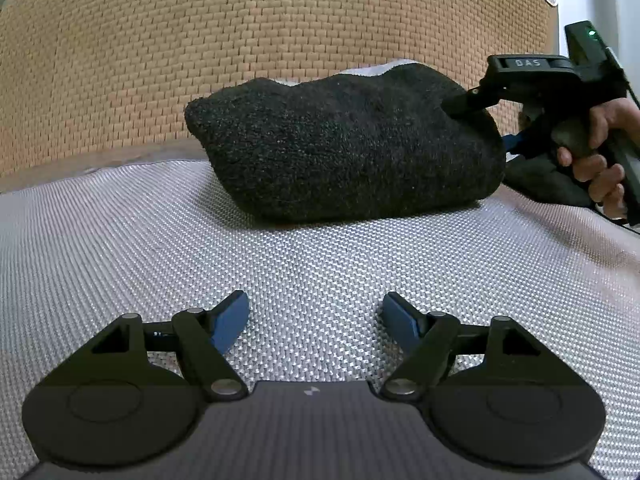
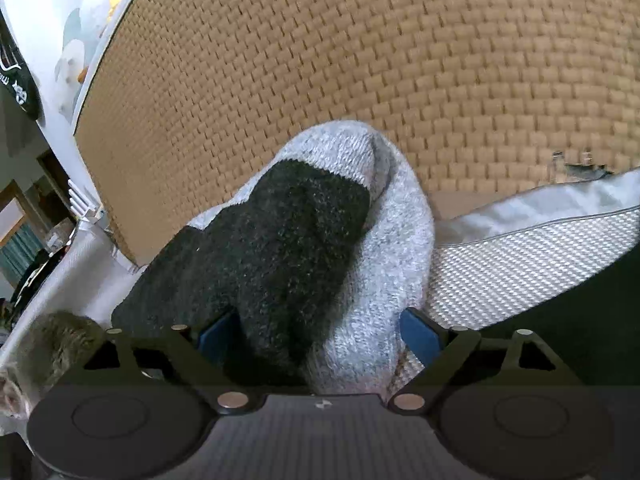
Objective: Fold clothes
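A folded bundle of dark fuzzy knit with a light grey part (image 1: 344,148) lies on the silver woven pad (image 1: 160,240). In the right wrist view the same garment (image 2: 280,240) shows its dark layer over the grey one. My right gripper (image 2: 316,328) stands wide around the bundle's near end, blue pads (image 2: 420,336) at either side of the cloth. From the left wrist view, the right gripper (image 1: 486,126) sits at the bundle's right end with its upper finger against the top. My left gripper (image 1: 316,312) hovers open over the pad in front of the bundle, nothing between its fingers.
A tan woven mat (image 1: 240,40) rises behind the pad. A person's hand (image 1: 600,172) holds the right gripper's handle, with more dark cloth (image 1: 548,184) below it. A brownish furry thing (image 2: 60,336) lies at the lower left of the right wrist view.
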Motion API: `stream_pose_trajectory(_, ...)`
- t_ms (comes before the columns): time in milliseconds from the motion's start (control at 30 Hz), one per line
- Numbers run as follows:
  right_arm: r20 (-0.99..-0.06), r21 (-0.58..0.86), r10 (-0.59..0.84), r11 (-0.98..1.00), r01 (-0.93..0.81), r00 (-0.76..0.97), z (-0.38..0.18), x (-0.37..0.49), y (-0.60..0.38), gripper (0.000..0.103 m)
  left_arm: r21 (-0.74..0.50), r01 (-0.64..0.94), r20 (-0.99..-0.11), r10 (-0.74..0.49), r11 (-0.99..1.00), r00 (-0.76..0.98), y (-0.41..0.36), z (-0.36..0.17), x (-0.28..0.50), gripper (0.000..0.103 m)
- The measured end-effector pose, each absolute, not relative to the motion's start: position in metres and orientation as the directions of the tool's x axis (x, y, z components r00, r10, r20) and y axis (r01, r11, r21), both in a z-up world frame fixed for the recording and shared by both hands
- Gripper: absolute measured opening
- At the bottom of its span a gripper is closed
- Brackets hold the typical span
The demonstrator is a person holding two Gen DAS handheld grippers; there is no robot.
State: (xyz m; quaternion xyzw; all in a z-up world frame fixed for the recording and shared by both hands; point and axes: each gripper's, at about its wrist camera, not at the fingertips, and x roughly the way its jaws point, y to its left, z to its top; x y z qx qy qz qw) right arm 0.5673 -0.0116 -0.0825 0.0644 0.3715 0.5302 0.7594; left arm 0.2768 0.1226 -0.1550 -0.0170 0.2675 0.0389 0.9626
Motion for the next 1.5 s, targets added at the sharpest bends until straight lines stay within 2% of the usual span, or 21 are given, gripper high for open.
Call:
stream_pose_trajectory(133, -0.511, 0.516, 0.852, 0.415, -0.749, 0.120, -0.084, 0.570, -0.003, 0.089, -0.013, -0.084, -0.514, 0.066, 0.996, 0.855, 0.123, -0.155, 0.278, 0.077)
stream_pose_trajectory(267, -0.515, 0.532, 0.853, 0.398, -0.748, 0.088, -0.081, 0.570, 0.002, 0.077, -0.013, -0.085, -0.511, 0.067, 0.996, 0.857, 0.123, -0.155, 0.278, 0.077)
stream_pose_trajectory(467, -0.523, 0.553, 0.850, 0.389, -0.737, 0.057, -0.079, 0.573, 0.005, 0.074, -0.012, -0.087, -0.509, 0.069, 0.996, 0.858, 0.123, -0.155, 0.277, 0.077)
stream_pose_trajectory(1500, -0.518, 0.545, 0.856, 0.332, -0.770, 0.003, -0.079, 0.555, 0.034, 0.074, -0.017, -0.121, -0.487, 0.098, 0.992, 0.868, 0.125, -0.154, 0.277, 0.073)
